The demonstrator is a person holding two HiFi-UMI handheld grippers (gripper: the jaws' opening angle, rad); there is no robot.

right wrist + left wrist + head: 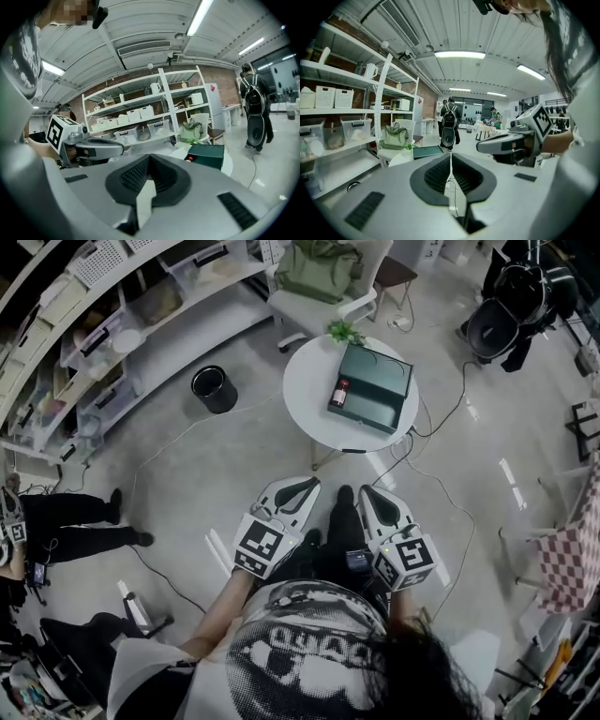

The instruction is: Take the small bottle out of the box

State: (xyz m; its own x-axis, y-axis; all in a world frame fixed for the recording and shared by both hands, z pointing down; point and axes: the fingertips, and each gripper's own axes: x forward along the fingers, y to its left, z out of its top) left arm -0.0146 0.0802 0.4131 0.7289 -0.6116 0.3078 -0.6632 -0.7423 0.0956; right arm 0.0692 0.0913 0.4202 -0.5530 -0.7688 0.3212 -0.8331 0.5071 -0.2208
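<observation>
A dark green box [372, 385] lies on a round white table [305, 395] a few steps ahead. A small brown bottle with a red cap [339, 393] is at the box's left edge; I cannot tell whether it is inside or beside it. In the right gripper view the box [207, 155] and the red cap [189, 158] show far off. My left gripper [298, 488] and right gripper [375, 495] are held close to the body, well short of the table. Both are shut with nothing between the jaws, as the left gripper [450, 157] and right gripper [149, 159] also show in their own views.
A black bin [214, 389] stands left of the table. Behind it is a white chair with a green bag [323, 268]. Shelving [112, 324] runs along the left. Cables [441, 474] trail on the floor. A person [66, 521] sits at the left.
</observation>
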